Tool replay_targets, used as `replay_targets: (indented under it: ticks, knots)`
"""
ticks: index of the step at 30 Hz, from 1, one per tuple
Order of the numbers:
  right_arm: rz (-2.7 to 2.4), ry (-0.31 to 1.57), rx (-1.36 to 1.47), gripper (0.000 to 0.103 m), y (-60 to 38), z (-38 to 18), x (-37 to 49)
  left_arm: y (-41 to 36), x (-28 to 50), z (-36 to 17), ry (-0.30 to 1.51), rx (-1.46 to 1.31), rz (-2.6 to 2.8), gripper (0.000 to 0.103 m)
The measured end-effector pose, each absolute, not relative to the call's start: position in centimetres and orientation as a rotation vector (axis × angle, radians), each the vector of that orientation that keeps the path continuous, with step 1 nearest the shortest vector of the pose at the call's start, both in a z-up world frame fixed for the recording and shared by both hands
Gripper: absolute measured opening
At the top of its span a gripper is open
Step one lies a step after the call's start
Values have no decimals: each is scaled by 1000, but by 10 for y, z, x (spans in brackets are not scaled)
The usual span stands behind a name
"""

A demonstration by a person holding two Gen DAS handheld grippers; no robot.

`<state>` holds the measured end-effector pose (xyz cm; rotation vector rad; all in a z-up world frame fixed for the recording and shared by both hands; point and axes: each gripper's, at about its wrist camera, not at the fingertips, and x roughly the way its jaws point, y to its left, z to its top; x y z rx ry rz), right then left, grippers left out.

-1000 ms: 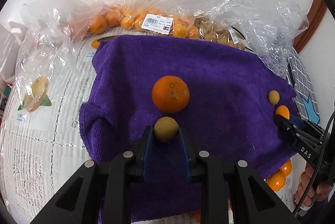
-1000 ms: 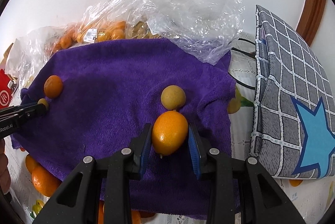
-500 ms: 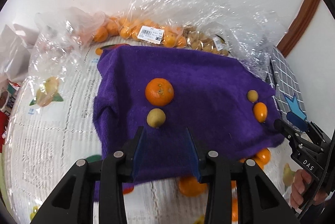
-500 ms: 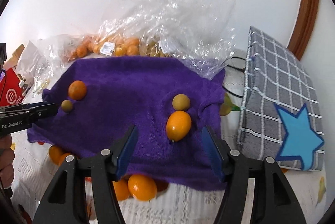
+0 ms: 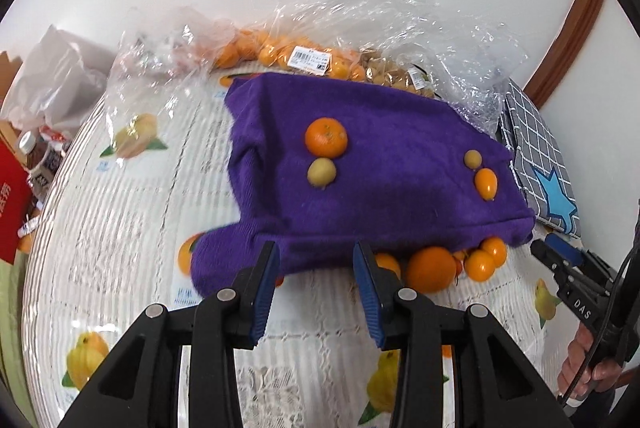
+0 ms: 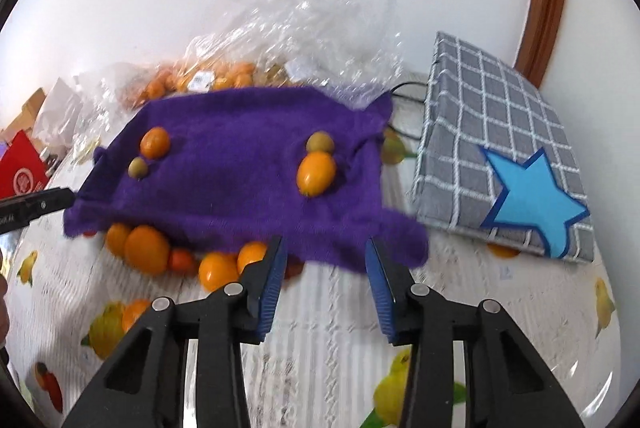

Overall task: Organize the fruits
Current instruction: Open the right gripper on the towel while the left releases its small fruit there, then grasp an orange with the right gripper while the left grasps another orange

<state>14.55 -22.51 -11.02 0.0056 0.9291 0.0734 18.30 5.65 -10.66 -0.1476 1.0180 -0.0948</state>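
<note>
Four fruits sit sorted on my fuzzy purple towel (image 5: 400, 164) — by my count, a small part of the job. On its left side a round orange mandarin (image 5: 326, 137) touches a small yellow-green round fruit (image 5: 321, 172); on its right side an oval orange kumquat (image 6: 316, 174) touches a second small yellow-green fruit (image 6: 320, 141).

My left gripper (image 5: 316, 280) is spread and empty, with only towel edge and tablecloth showing between its blue pads. My right gripper (image 6: 326, 274) holds nothing either, and its jaws are closing on empty air.

What is left: the loose heap of orange fruits (image 5: 452, 262) along the towel's near edge, half tucked under it, and — if they count — the bagged fruit in clear plastic (image 5: 312, 58) beyond the towel.
</note>
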Motion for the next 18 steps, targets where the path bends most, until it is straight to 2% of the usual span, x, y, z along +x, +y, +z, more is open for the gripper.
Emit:
replay_targets:
  ticks: [18]
  knots:
    - [174,1016,-27,41,-195,-157,154,65,170,-122,1035,-134,-65,37]
